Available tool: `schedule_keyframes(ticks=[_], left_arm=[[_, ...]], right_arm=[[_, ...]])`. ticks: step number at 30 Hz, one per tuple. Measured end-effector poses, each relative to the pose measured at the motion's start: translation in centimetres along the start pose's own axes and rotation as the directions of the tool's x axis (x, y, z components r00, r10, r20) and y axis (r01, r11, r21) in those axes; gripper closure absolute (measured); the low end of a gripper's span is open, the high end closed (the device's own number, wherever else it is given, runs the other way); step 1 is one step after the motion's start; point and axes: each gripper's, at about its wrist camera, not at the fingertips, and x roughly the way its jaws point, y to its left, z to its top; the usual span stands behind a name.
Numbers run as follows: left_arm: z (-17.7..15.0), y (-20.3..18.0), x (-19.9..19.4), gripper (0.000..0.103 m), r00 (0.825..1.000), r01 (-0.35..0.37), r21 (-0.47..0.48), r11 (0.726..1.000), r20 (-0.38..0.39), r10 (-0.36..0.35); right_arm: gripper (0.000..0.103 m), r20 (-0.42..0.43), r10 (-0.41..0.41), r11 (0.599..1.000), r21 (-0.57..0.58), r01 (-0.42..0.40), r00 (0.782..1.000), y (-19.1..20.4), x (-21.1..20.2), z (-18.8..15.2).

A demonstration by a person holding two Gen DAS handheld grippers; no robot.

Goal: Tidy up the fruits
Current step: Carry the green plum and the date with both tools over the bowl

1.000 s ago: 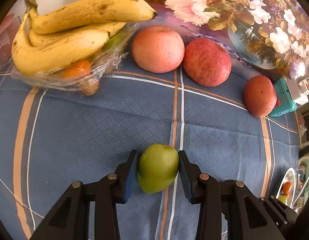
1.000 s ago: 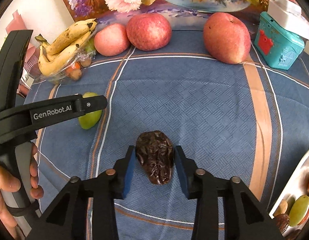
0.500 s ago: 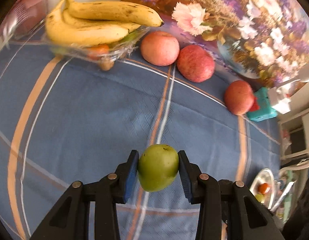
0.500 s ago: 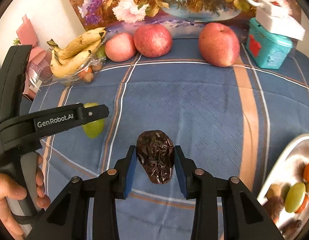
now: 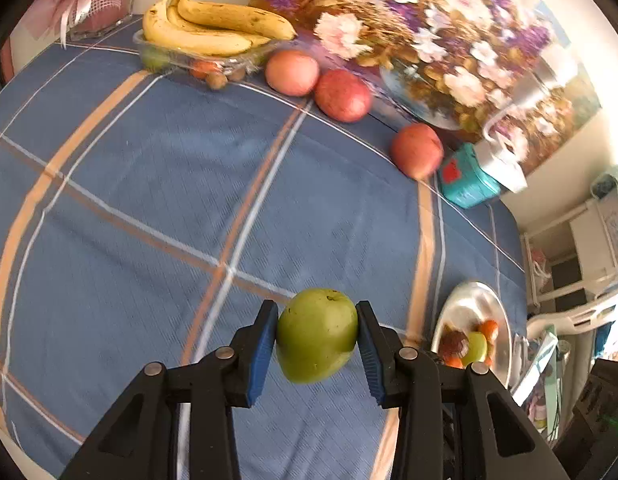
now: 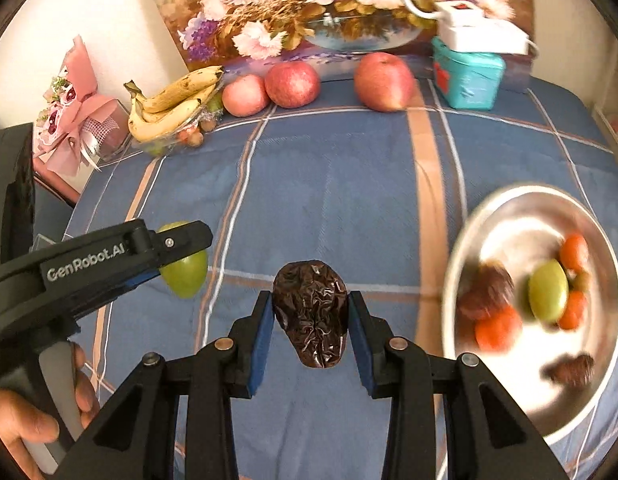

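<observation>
— Fruit first: where does it all sit?

— Left tool (image 5: 317, 336) is clamped on a green fruit (image 5: 317, 334), its blue pads (image 5: 264, 346) pressing both sides, and the fruit hangs clear above the blue checked cloth (image 5: 149, 200) on the tabletop. Right tool (image 6: 311, 316) is clamped the same way on a dark wrinkled date (image 6: 311, 312), also off the cloth.

— And the plate?

— A metal plate (image 6: 509, 216) lies on the cloth to the right of the date. It holds a green fruit, several small orange ones and two dark pieces, all blurred. In the left view the plate shows low at the right, beside the tool.

— What is along the back?

— A bunch of bananas (image 5: 213, 28) rests on a clear tray (image 5: 229, 60) with small fruits under it. Three red apples (image 5: 343, 94) follow to its right: two touching each other, the third apart, just beside a teal box (image 5: 467, 184). A white box lies on top of the teal one. A flower painting (image 5: 409, 40) leans behind them.

— Anything of the person?

— A hand (image 6: 25, 420) grips the left tool's grey handle at the lower left of the right view. A pink gift bouquet (image 6: 75, 120) stands at the far left corner.
</observation>
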Motion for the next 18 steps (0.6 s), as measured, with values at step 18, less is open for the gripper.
schedule_keyframes(ticks=[18], left_arm=[[-3.5,-5.6,-0.4,0.061,0.995,0.056,0.105,0.993,0.075,-0.064]], right_arm=[[0.065,0.056,-0.073,0.996,0.056,0.07,0.996,-5.0,-3.2,-4.1]])
